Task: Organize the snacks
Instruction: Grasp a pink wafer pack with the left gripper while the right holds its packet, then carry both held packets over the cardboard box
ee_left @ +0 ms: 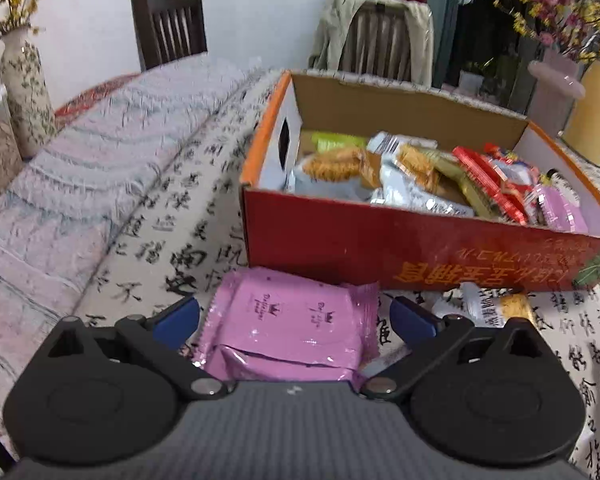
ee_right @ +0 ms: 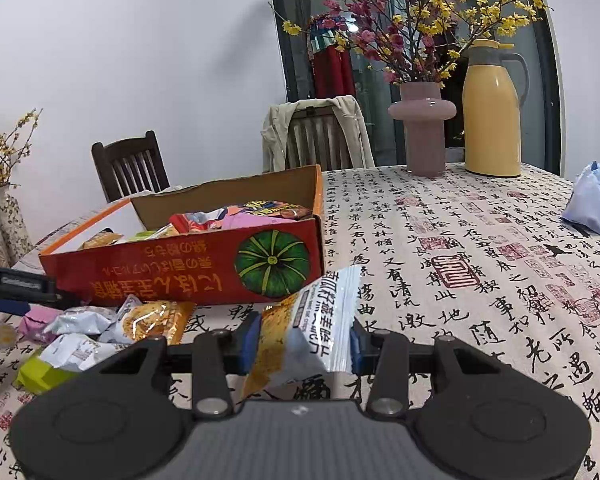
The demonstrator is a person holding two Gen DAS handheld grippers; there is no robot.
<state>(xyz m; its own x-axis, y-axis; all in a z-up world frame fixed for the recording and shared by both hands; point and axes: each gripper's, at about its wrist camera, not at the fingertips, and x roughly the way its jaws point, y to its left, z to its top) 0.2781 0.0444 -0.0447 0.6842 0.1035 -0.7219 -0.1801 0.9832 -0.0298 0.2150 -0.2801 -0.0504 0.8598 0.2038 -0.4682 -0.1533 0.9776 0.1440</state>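
Pink snack packet (ee_left: 288,320) lies closest to the left wrist cam, flat on the calligraphy-print tablecloth (ee_left: 172,240), right btw the blue pads of the left gripper (ee_left: 296,314); jaws spread wide, pads either side of the packet w/ a visible gap, not pressing it. Just beyond the packet sits the red cardboard box (ee_left: 380,248), open top, packed w/ snacks (ee_left: 412,176): biscuit packs, silver wrappers, red packs, another pink one at the right end; box near wall touches the tablecloth directly behind the pink packet. One more biscuit pack (ee_left: 496,308) lies loose on the cloth by the box's front wall, right of the left gripper.

Right wrist cam: right gripper (ee_right: 304,338) pinching a white-and-orange biscuit packet (ee_right: 308,328); jaws drawn in narrow, blue pads pressed on both sides; packet is held upright, clear of the cloth, near the box's front wall w/ the green pumpkin print (ee_right: 272,262). Left of it a loose heap of snacks (ee_right: 100,332) on the cloth: silver, orange, green, pink wrappers; the left gripper's dark arm shows at that edge of frame. Far side of table: mauve vase (ee_right: 422,128) w/ yellow and pink blossoms, yellow thermos jug (ee_right: 492,108) beside it, a blue-white bag (ee_right: 592,200) well apart at right; two chairs behind, one w/ a beige jacket (ee_right: 320,132) draped over it.
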